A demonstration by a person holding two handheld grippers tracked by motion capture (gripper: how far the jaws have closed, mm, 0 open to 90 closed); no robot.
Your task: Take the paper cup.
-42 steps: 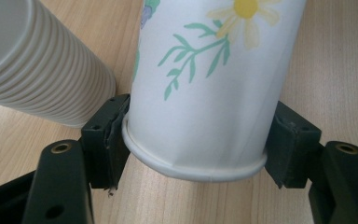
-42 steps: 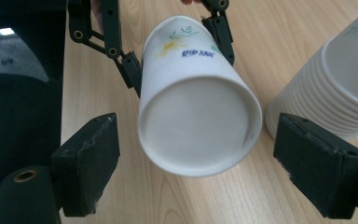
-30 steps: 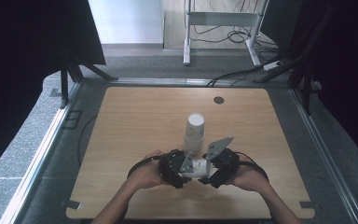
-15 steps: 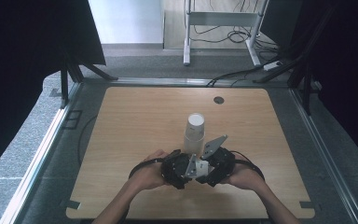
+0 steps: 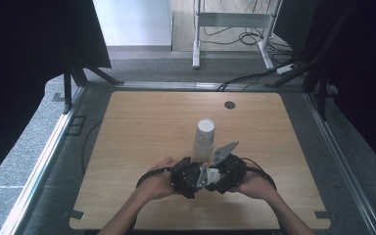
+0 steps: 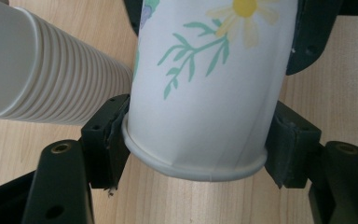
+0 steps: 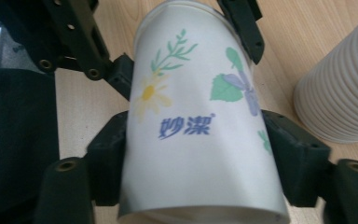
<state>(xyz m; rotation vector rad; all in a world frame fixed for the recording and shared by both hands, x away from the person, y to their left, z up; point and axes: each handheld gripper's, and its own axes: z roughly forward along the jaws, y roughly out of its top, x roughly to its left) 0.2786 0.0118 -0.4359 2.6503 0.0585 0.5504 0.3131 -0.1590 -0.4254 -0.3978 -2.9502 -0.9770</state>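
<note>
In the high view the person's left forearm rises from the bottom edge and angles up and inward, its hand wrapped round the back of the left gripper (image 5: 188,177), which points toward the middle of the wooden table (image 5: 127,147). In the left gripper view that gripper's two black jaws press from both sides on the rim end of a flowered paper cup (image 6: 205,93), which lies on its side with its length running away from the camera, so the left gripper is clamped on the cup. Just beyond this gripper's left jaw, near but apart from the held cup, stands the stack of paper cups (image 5: 204,139), seen there as a ribbed white column. To the right, the right gripper (image 5: 225,174) meets the left one nose to nose, the grey three-cornered plate on its top tilted upward; the right hand cups it from behind and the right forearm slants in from the bottom right. In the right gripper view its jaws have just been closing and now sit against both sides of the same cup near its base end, gripping it, with the left gripper's jaws on the far end and the stack off to the right
</note>
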